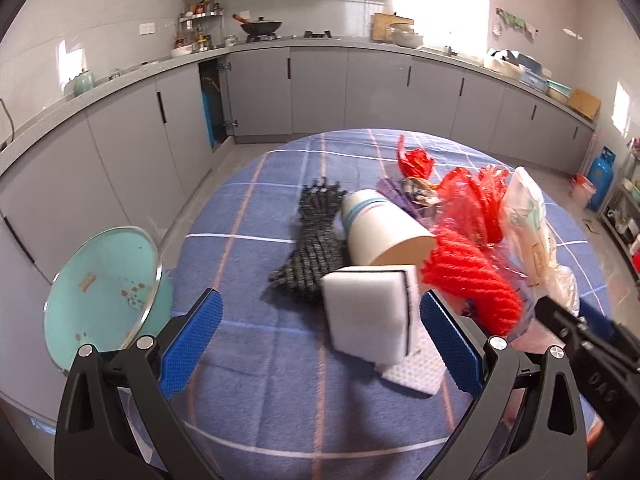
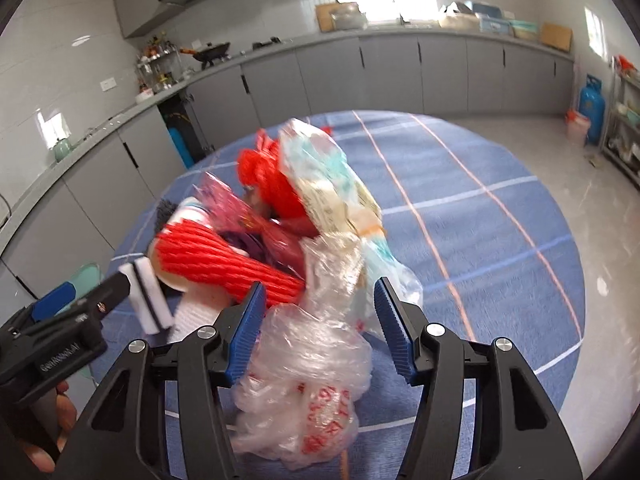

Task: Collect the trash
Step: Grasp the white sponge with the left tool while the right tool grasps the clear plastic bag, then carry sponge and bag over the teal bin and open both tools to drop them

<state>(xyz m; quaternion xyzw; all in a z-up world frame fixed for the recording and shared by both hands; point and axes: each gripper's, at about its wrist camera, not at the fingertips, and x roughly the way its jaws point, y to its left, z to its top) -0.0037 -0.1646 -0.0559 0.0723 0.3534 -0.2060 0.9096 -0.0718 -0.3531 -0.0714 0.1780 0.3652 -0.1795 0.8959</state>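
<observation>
- Left gripper point(image 1: 320, 334): blue ribbed pads spread wide, holding nothing. A white foam sponge block with a thin dark stripe point(image 1: 372, 312) sits between the pads, closer to the right pad, apparently touching neither; blur makes contact hard to judge. It looks raised off a flat white textured pad point(image 1: 416, 372) beneath it.
- Right gripper point(image 2: 320, 328): jaws parted, released. A crumpled clear plastic bag with red print point(image 2: 316, 384) bulges up between and below the pads; the left pad seems to brush the film, but no pinch is visible.
- Key relation: the trash heap lies straight ahead of both claws, its long run going away up the table. The right claw is nearer the soft bags, the left nearer the sponge. My reading: closing in place should be enough.
- Middle of heap: bright red ribbed mesh netting point(image 2: 224, 264), springy-looking; a white paper cup with blue bands point(image 1: 380, 228) lying on its side, mouth toward the camera; a dark knitted cloth point(image 1: 316, 240), limp.
- Farther on: a printed translucent wrapper bag point(image 2: 336, 184) and purple foil scraps point(image 2: 228, 200).
- All rests on a round table under blue checked cloth point(image 1: 248, 360).
- Left edge: a pale green enamel basin point(image 1: 100, 296), tilted, likely the collecting vessel.
</observation>
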